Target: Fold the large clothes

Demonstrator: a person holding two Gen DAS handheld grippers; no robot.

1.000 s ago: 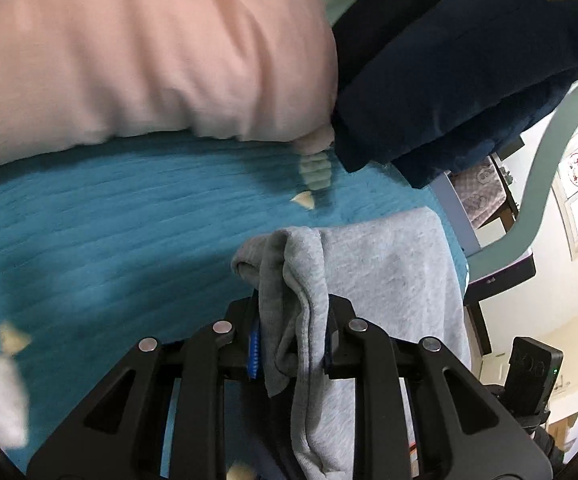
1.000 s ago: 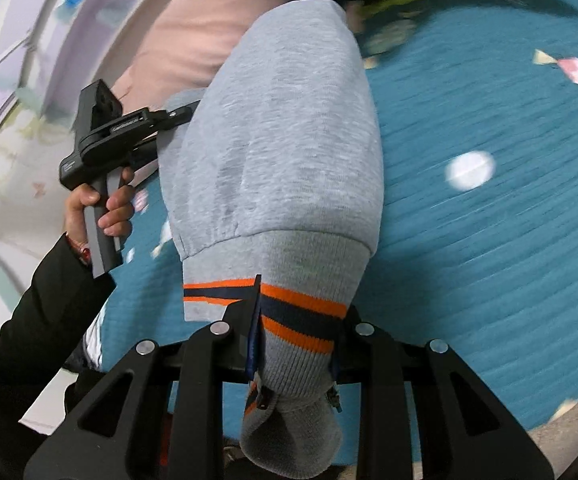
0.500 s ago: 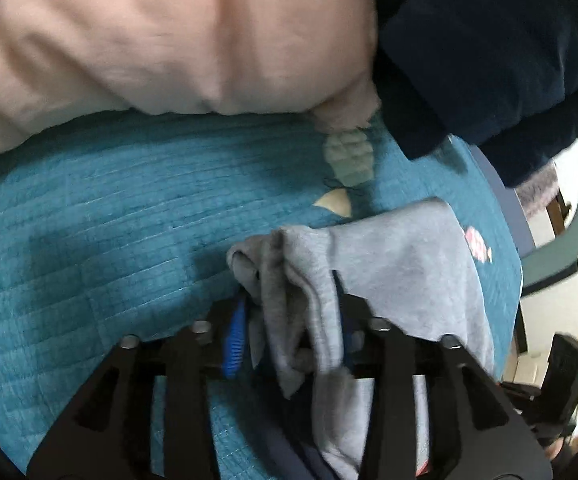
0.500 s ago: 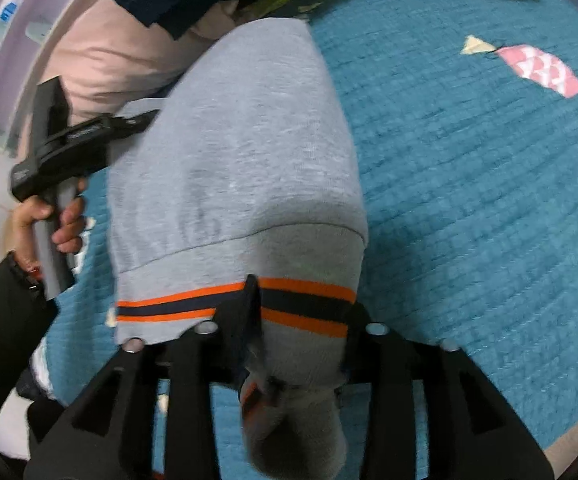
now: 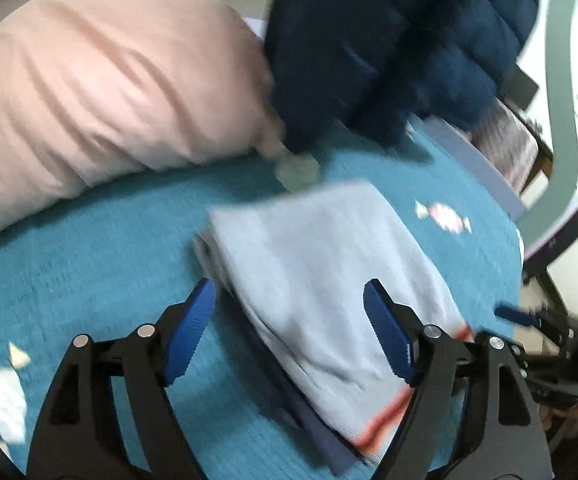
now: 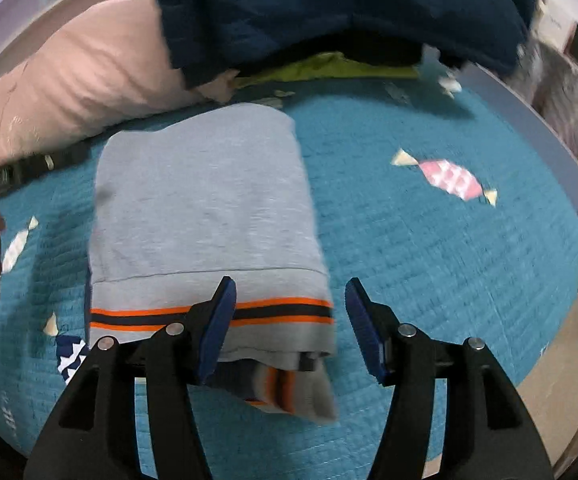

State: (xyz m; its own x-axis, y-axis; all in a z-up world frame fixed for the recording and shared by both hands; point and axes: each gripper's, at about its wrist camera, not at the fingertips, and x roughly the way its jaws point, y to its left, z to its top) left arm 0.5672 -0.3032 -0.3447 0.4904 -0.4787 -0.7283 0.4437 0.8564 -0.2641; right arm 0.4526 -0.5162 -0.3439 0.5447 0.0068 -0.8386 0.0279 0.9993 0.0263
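A grey sweatshirt with an orange and navy striped hem lies folded flat on the teal bedspread. It also shows in the left wrist view, blurred. My left gripper is open and empty, its jaws astride the fold's near edge. My right gripper is open and empty just above the striped hem. The left gripper's tool shows at the left edge of the right wrist view.
A pink pillow lies at the head of the bed. A dark navy quilted jacket lies beside it over something yellow-green. The bed's right edge borders furniture and floor.
Both grippers opened and let go of the sweatshirt. It dropped from hanging between them to lying folded flat on the bedspread. Both grippers pulled back a little.
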